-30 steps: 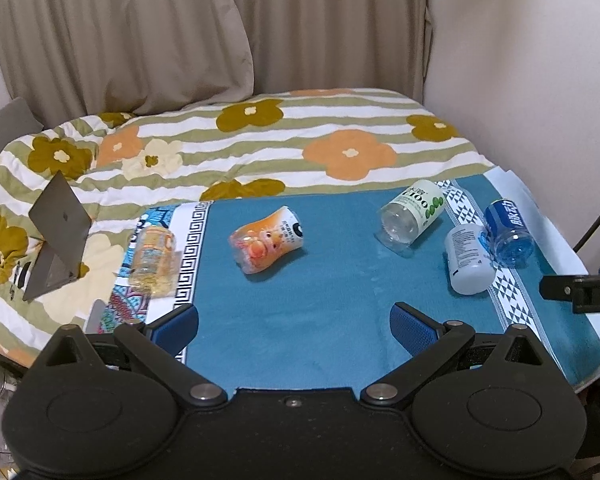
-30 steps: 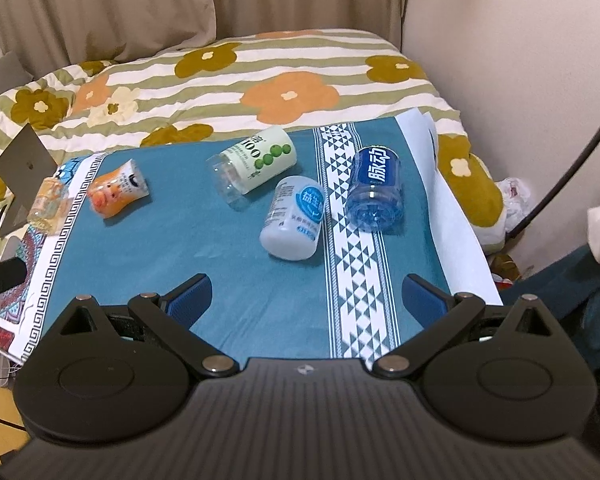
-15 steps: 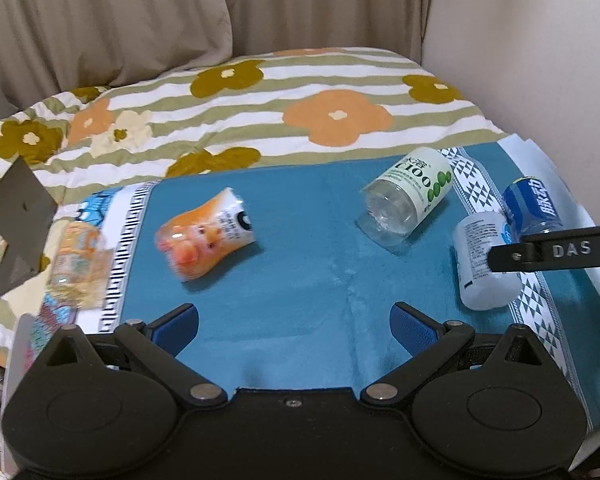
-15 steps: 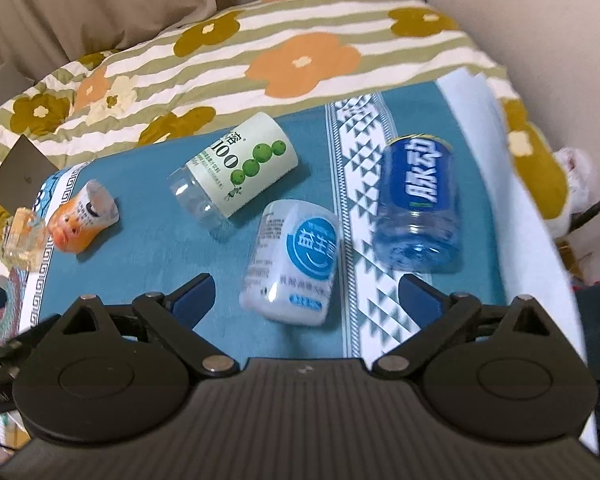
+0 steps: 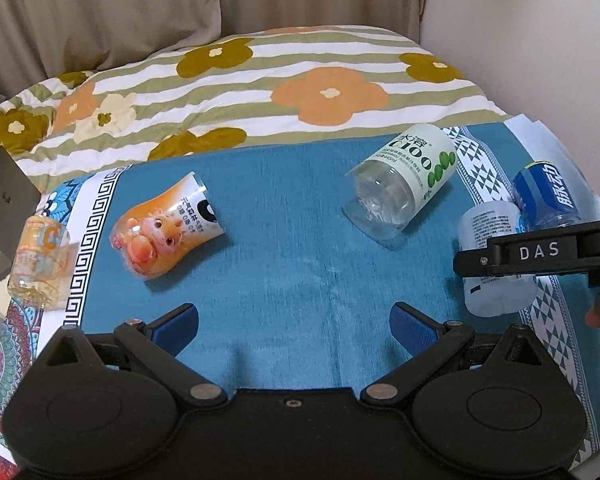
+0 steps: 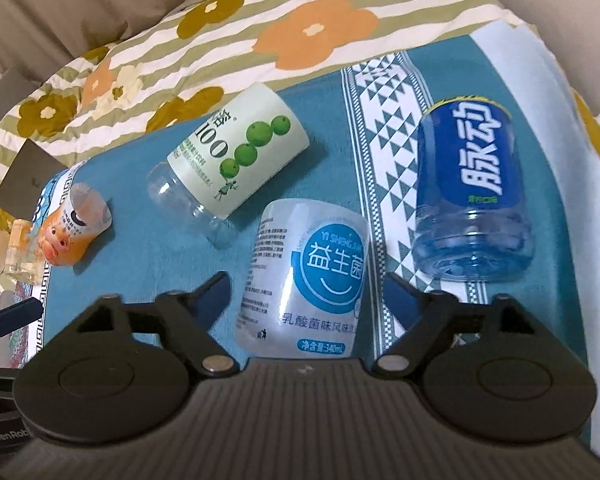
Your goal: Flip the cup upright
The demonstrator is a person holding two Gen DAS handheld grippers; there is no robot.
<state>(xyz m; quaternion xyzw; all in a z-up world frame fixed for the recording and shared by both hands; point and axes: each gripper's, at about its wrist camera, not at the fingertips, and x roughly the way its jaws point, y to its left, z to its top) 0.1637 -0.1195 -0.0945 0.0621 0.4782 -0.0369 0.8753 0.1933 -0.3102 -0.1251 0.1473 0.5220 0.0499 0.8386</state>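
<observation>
Several cut-bottle cups lie on their sides on a blue cloth [image 5: 292,264]. A white cup with a blue round logo [image 6: 308,276] lies between the open jaws of my right gripper [image 6: 306,294], whose pads stand apart from its sides. A blue cup [image 6: 472,196] lies to its right, a green-label cup [image 6: 236,156] to its upper left. My left gripper [image 5: 294,320] is open and empty over bare cloth, below an orange cartoon cup [image 5: 166,228] and the green-label cup [image 5: 404,184]. The right gripper's finger [image 5: 536,252] crosses the white cup [image 5: 492,256].
A clear yellow-printed cup [image 5: 40,256] lies at the cloth's left edge beside a grey laptop [image 5: 0,208]. A flowered quilt [image 5: 300,76] covers the bed behind, with curtains and a wall [image 5: 540,32] beyond.
My right gripper has moved forward and down until the white cup lies between its jaws. My left gripper has moved closer to the cloth; the cups appear larger.
</observation>
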